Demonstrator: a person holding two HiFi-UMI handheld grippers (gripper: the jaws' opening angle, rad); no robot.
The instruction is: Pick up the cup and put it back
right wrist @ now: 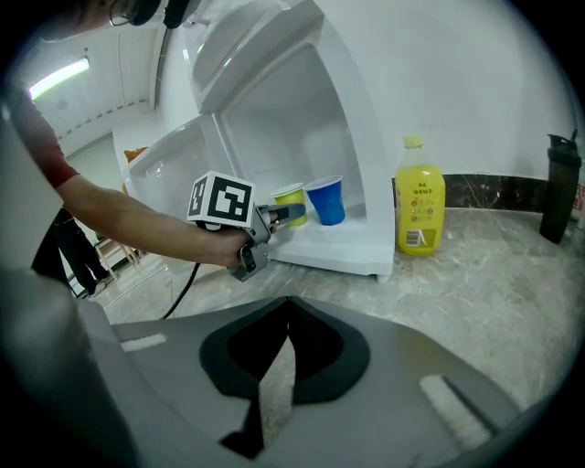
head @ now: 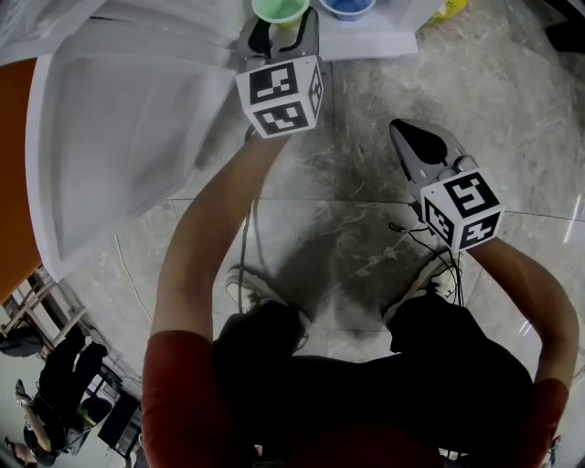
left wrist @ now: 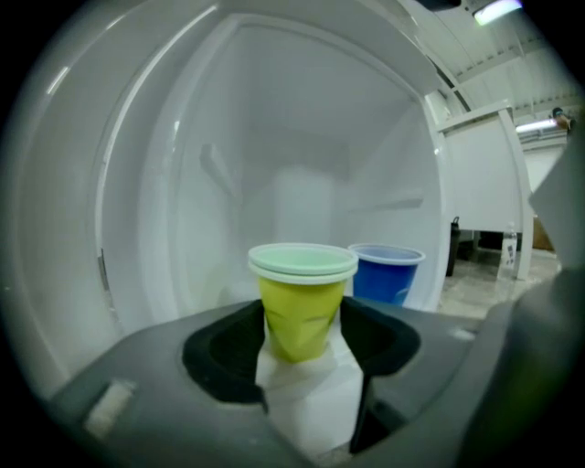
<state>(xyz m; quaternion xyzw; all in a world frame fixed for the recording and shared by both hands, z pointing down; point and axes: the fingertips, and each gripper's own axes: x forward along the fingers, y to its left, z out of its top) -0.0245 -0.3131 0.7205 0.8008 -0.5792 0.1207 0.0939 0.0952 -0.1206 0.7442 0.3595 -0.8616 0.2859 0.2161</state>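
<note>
A yellow-green cup (left wrist: 302, 302) with a pale green rim sits between the jaws of my left gripper (left wrist: 303, 338), which is shut on it; the cup's wall is dented where the jaws press. It is just inside the open white fridge (right wrist: 320, 110), beside a blue cup (left wrist: 384, 272). From the head view, only the rims of the green cup (head: 279, 9) and the blue cup (head: 347, 6) show, beyond the left gripper (head: 283, 32). Whether the held cup rests on the fridge floor I cannot tell. My right gripper (head: 402, 128) hangs over the stone floor, shut and holding nothing.
The fridge door (head: 119, 137) stands swung open at the left. A yellow bottle (right wrist: 420, 206) stands on the floor right of the fridge, and a dark bottle (right wrist: 559, 187) stands by the wall. Cables trail near the person's feet (head: 260, 292).
</note>
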